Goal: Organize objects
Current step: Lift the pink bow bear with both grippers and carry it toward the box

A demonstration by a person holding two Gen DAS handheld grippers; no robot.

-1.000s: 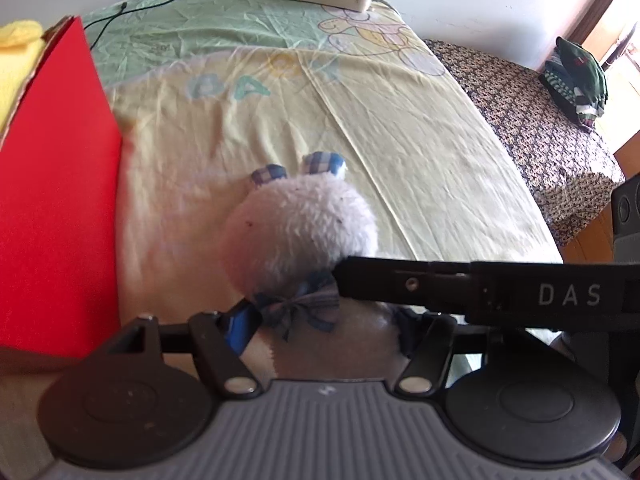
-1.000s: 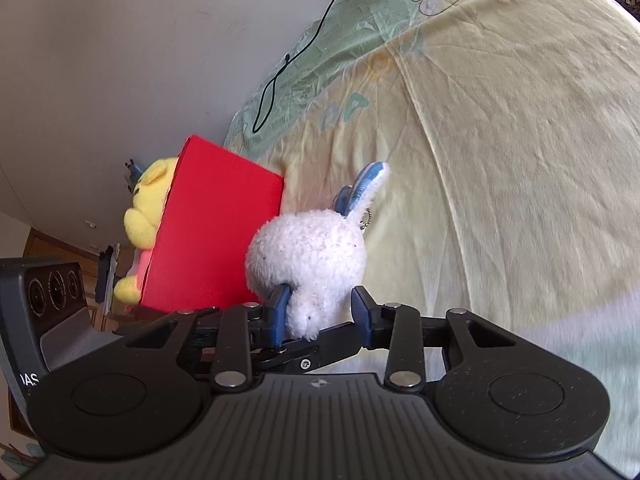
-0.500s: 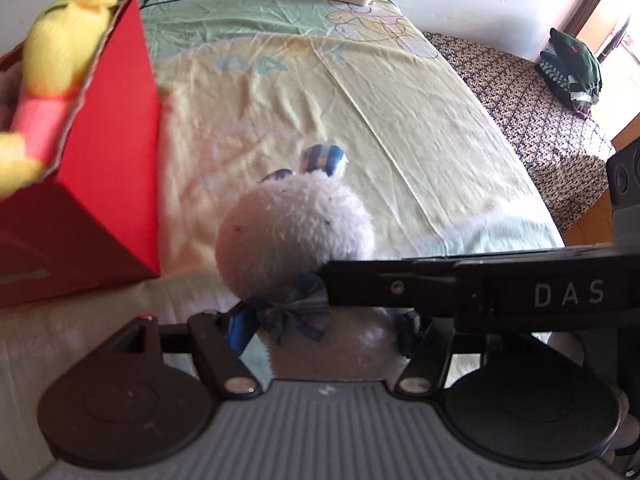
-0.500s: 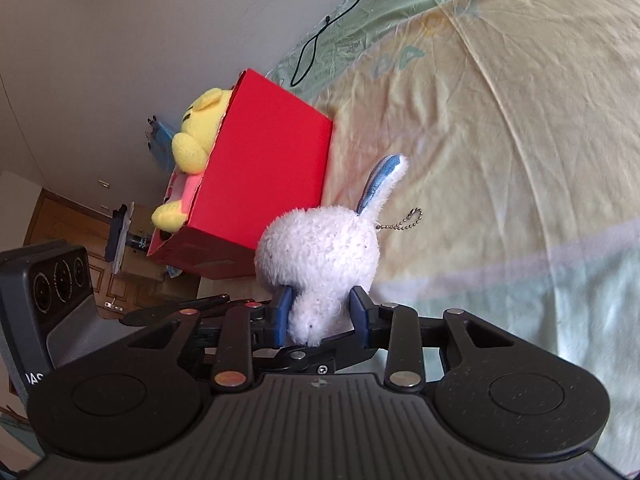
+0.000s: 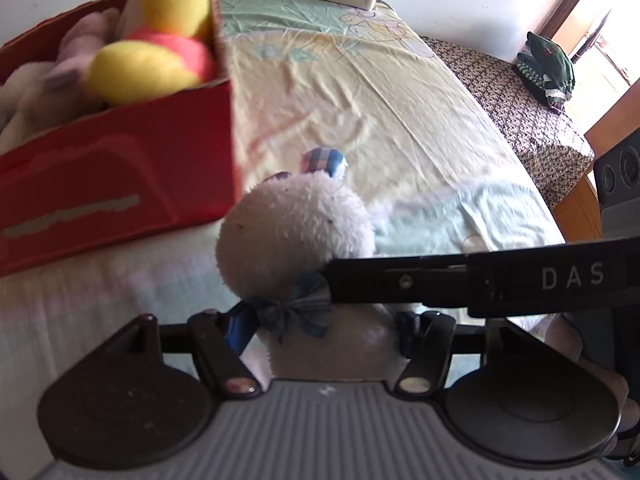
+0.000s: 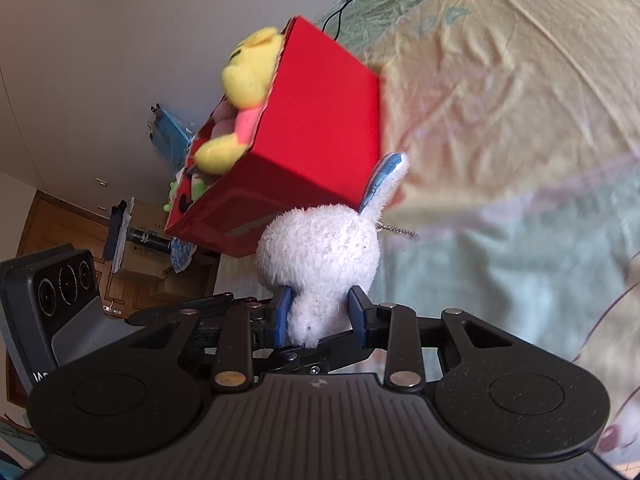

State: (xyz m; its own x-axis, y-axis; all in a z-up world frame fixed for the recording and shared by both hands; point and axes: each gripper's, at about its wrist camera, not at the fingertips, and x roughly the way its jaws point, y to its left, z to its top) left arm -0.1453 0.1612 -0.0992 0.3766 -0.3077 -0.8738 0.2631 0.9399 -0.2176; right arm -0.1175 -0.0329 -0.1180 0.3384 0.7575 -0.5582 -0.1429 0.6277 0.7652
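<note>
Both grippers, left gripper (image 5: pixel 320 332) and right gripper (image 6: pixel 320 316), pinch the fluffy white plush rabbit (image 5: pixel 296 236), now lifted above the bedsheet (image 5: pixel 360 92). Beyond it, the open red cardboard box (image 5: pixel 120 176) has come into view, toys inside; placement appears imminent.

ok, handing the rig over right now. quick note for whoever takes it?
Left gripper: shut on the white plush bunny, jaws at its body below the bow.
Right gripper: shut on the same bunny, jaws pinching it from the side.
The bunny is held off the bed sheet, beside the red box, not over it.
Done: a yellow bear and other soft toys already sit in the box.
Left: carry the bunny over the box opening, then open both grippers to drop it in.
</note>
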